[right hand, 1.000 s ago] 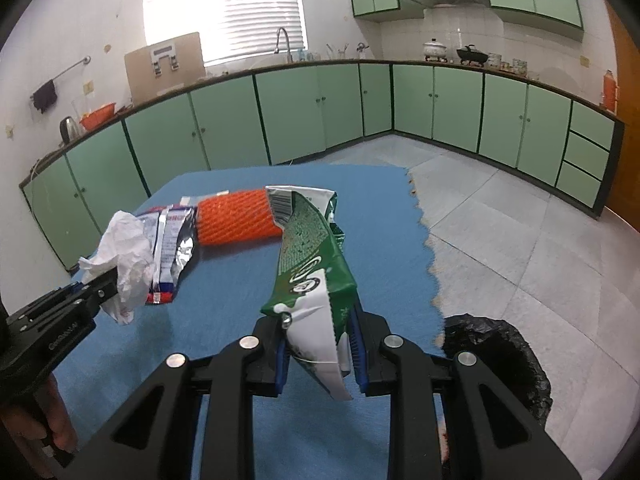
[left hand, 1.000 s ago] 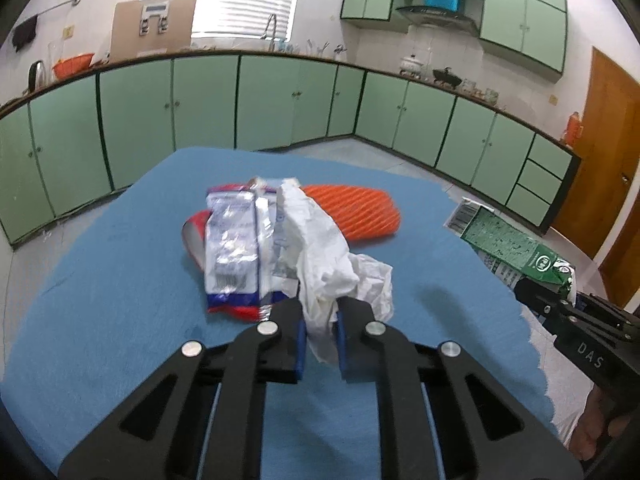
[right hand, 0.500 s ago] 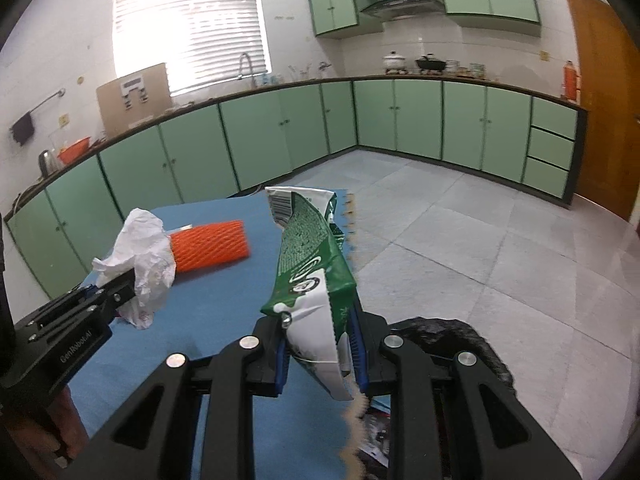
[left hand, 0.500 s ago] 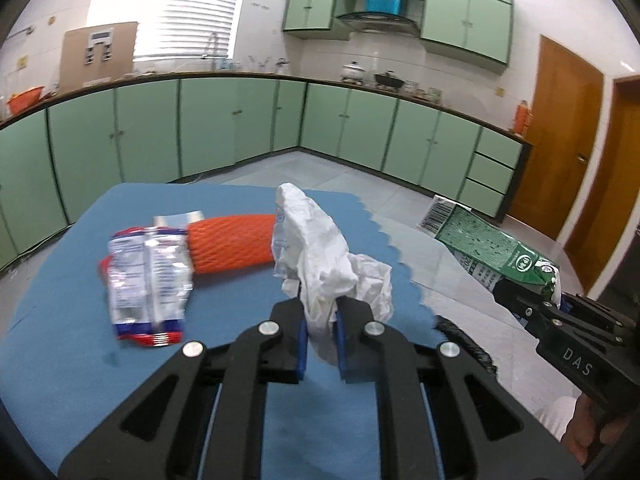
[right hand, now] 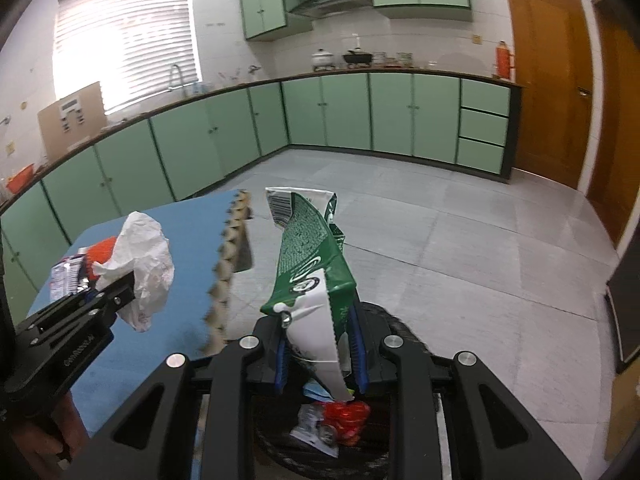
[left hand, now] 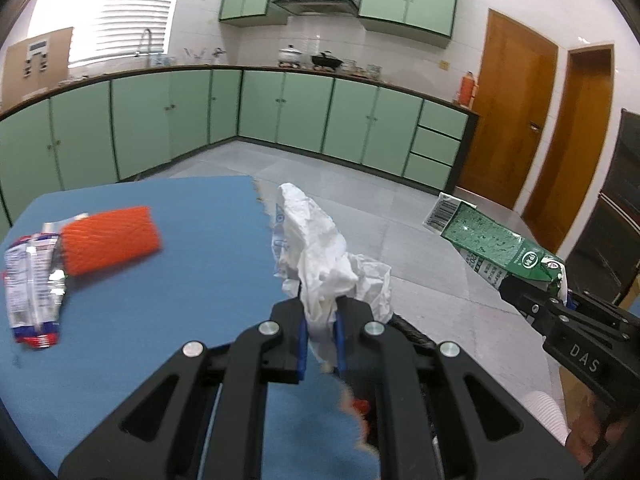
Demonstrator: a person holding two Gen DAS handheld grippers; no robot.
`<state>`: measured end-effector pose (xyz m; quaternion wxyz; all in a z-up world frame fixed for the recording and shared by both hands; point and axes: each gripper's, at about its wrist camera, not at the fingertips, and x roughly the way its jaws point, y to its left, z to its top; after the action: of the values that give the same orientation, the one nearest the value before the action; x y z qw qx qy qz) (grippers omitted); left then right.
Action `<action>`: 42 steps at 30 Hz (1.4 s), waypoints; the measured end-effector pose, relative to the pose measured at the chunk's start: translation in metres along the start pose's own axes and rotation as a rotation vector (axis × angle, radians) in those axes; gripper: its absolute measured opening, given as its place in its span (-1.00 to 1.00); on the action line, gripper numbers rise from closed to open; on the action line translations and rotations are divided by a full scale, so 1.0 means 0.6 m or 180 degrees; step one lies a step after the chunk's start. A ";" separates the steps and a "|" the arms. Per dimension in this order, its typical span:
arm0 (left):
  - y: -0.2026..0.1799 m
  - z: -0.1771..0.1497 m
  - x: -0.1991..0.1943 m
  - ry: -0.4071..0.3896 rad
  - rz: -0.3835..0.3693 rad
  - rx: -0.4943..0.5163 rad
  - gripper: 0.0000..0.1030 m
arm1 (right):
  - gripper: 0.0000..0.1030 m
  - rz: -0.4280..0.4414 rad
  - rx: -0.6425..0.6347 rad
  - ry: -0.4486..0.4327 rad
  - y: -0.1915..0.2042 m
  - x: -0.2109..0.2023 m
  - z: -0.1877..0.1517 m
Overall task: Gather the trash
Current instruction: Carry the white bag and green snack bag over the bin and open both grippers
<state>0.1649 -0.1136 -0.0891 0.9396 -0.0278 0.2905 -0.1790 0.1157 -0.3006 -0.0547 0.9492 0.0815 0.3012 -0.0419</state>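
Pinching a white tissue [left hand: 320, 268], the left gripper [left hand: 320, 344] has its fingers closed on it at the blue counter [left hand: 180, 240] edge. The right gripper [right hand: 320, 356] clamps a green wrapper [right hand: 312, 268] above a black bin [right hand: 340, 440] holding trash. An orange net [left hand: 110, 238] and foil packet [left hand: 34, 288] lie on the counter.

Materials-wise: the white bag [left hand: 320, 256] looks like thin crinkly plastic, and the green packet [right hand: 310, 264] is printed film with a slight gloss. The orange sleeve [left hand: 110, 240] is ribbed foam mesh. The silver wrapper [left hand: 34, 280] is shiny foil. The table cover [left hand: 168, 280] is matt blue, the grippers matt black plastic with bright metal screws.
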 end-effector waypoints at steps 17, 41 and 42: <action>-0.077 -0.016 0.094 0.0236 -0.0181 0.0141 -0.24 | -0.52 -0.0212 0.0226 0.0171 -0.098 0.032 -0.028; -0.008 0.003 0.055 0.0120 0.0192 -0.0035 -0.04 | -0.23 -0.0106 0.0110 0.0404 -0.063 0.094 -0.045; -0.009 0.002 0.056 0.0123 0.0196 -0.0030 -0.04 | 0.04 -0.0108 0.0091 0.0415 -0.061 0.097 -0.043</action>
<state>0.1897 -0.1304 -0.1050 0.9387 -0.0199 0.3102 -0.1491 0.1435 -0.3339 -0.1141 0.9254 0.0924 0.3630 -0.0568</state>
